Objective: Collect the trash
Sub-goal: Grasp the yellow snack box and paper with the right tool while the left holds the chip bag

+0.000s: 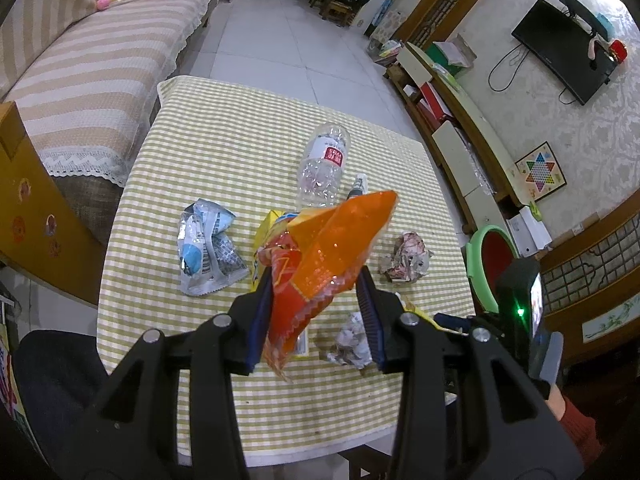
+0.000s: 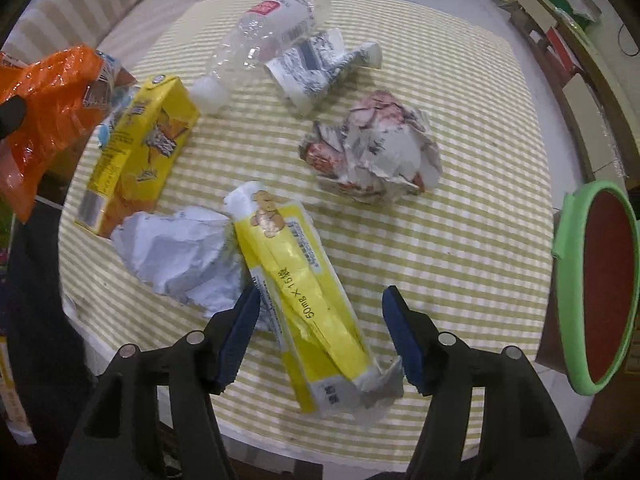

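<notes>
The left gripper (image 1: 316,304) is clamped on an orange snack wrapper (image 1: 328,256), lifted clear of the checked tablecloth (image 1: 208,152). The right gripper (image 2: 320,336) points down with its jaws standing apart over a flattened yellow medicine box (image 2: 304,288); its blue pads sit either side of the box without touching it. From the box, a crumpled white paper (image 2: 180,256) lies touching at nine o'clock, a yellow drink carton (image 2: 136,148) at eleven, a printed paper ball (image 2: 376,148) at one, and the green-rimmed bin (image 2: 576,272) off the table at three. I'd judge the box light, thin card, already crushed and easily bent further; a grip across its narrow width near the middle looks safest, since the torn near end would probably just fold.
</notes>
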Motion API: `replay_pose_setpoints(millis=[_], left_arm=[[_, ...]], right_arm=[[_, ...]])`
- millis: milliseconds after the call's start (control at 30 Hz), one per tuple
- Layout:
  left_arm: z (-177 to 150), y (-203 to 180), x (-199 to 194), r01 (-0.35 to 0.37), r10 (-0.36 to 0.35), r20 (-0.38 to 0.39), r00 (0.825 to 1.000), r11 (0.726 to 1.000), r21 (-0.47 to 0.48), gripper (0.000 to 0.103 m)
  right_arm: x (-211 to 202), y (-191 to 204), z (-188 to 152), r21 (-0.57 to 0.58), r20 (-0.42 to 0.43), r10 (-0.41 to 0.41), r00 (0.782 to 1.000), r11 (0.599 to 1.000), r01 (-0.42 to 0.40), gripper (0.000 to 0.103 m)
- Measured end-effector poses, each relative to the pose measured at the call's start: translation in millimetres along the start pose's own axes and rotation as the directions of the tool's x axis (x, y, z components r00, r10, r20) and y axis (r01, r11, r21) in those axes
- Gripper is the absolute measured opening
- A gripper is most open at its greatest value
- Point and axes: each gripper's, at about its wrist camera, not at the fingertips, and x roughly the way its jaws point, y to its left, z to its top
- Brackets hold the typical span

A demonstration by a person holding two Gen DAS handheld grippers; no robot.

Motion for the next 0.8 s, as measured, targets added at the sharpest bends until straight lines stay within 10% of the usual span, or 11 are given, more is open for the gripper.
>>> replay_pose_setpoints(millis=[533, 800], left_arm=[[-1.6, -8.2, 6.3, 0.011, -0.01, -0.016, 1.0, 1.0, 0.017, 0.038], [-0.4, -7.7, 7.3, 0.009, -0.009, -0.018, 1.0, 1.0, 0.017, 0.038]], right_arm=[[31.4, -8.3, -2.9, -0.012, -0.039, -0.021, 0.999, 1.0, 0.021, 0.074], [15.7, -16.0, -11.2, 0.059, 0.026, 0.07, 0.997, 0.996, -0.071, 0.052]])
